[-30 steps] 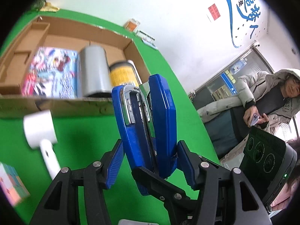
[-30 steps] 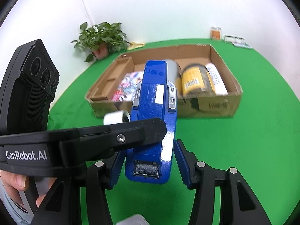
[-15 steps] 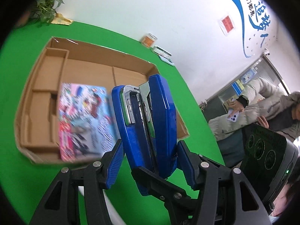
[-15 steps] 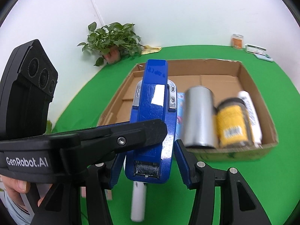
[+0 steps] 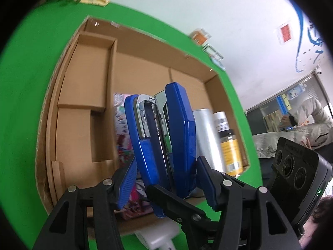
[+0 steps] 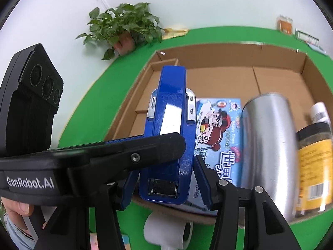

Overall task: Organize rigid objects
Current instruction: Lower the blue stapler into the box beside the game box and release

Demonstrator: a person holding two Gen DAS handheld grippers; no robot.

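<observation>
While both tools, left tool (image 5: 166,179) and right tool (image 6: 164,181), clench the blue stapler (image 5: 162,141) above the cardboard box (image 6: 278,56), risk knocking the steel cylinder (image 6: 268,150) just beside if lowered askew.

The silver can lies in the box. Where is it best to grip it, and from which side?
Probably from above, fingers across the silver can at mid-length: it lies on its side, round; the flat book beside it leaves room, though the jar crowds the other flank.
</observation>
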